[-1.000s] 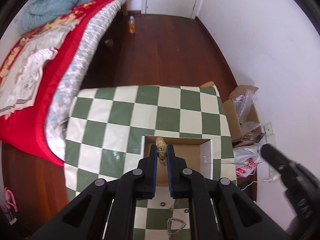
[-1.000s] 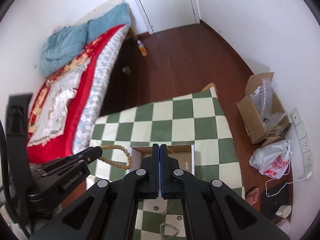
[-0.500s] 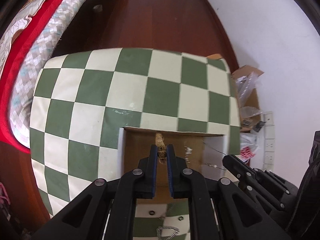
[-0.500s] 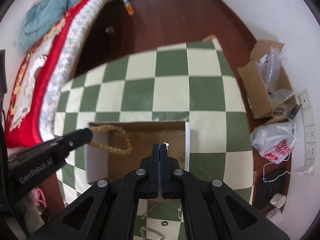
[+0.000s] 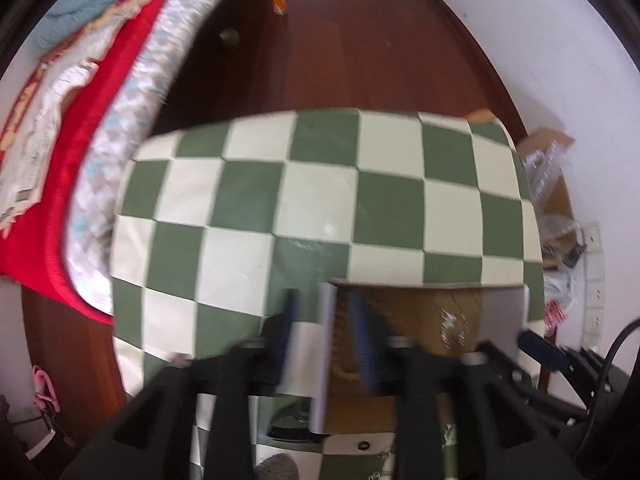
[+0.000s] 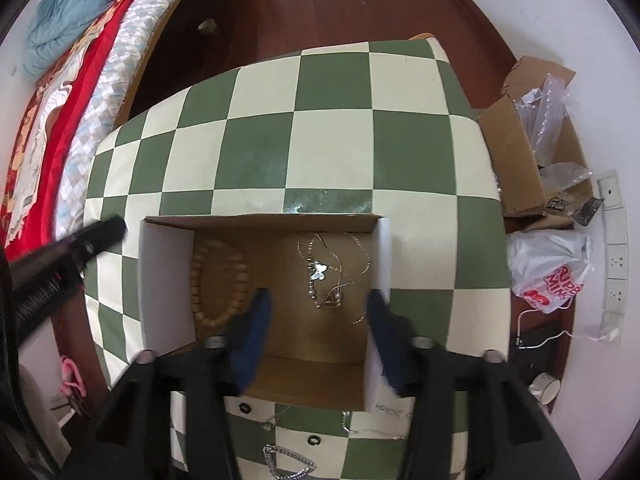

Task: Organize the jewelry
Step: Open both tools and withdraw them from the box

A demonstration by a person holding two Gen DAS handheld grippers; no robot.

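Right tool (image 6: pixel 316 320) wide open, empty, above box (image 6: pixel 166 272), bead bracelet (image 6: pixel 218 280) lying left.

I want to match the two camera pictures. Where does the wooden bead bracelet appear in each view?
Left wrist: blurred; only a beaded strip of the wooden bead bracelet seems to show, low centre, between the open left gripper fingers.
Right wrist: it lies clearly in the left part of the cardboard box, at, left of the open right gripper.
Shared landmark: the box's white left wall on the green checked tablecloth.
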